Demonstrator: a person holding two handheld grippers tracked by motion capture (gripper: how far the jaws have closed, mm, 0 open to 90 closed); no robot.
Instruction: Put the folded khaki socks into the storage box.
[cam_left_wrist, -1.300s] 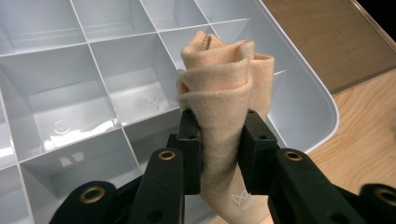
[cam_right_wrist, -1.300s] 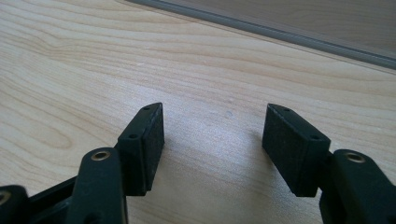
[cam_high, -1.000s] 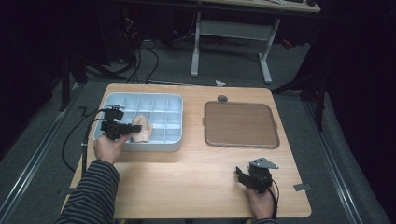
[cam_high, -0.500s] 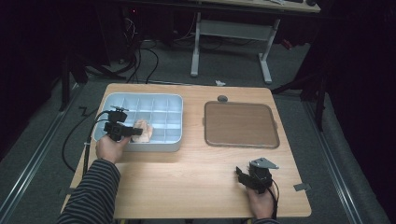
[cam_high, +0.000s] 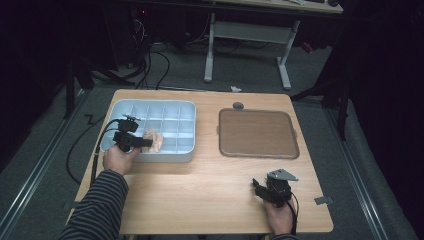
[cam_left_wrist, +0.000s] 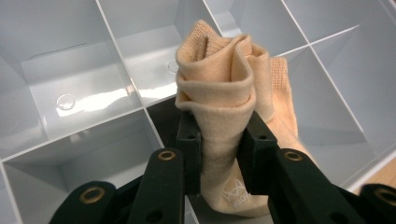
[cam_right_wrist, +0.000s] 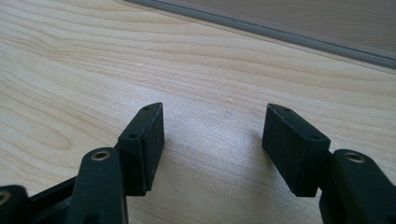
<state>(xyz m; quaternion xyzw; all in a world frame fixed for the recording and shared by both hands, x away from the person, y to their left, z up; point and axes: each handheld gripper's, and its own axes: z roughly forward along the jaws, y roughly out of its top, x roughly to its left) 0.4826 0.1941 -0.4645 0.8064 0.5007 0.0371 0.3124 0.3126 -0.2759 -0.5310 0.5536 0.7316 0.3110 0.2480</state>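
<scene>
Since the earlier frame, little change is being observed: the left gripper (cam_high: 146, 142) is being kept over the compartment tray (cam_high: 186, 107), and the right gripper (cam_high: 257, 186) is being kept in place. A beige sock (cam_left_wrist: 229, 107) is being held between the left jaws, bunched and upright, above the tray's near row, left of centre. The right jaws are being held wide with nothing between them, low over the desk (cam_high: 200, 195) near its near right edge. A brown tray (cam_high: 257, 134) is lying right of the compartment tray.
</scene>
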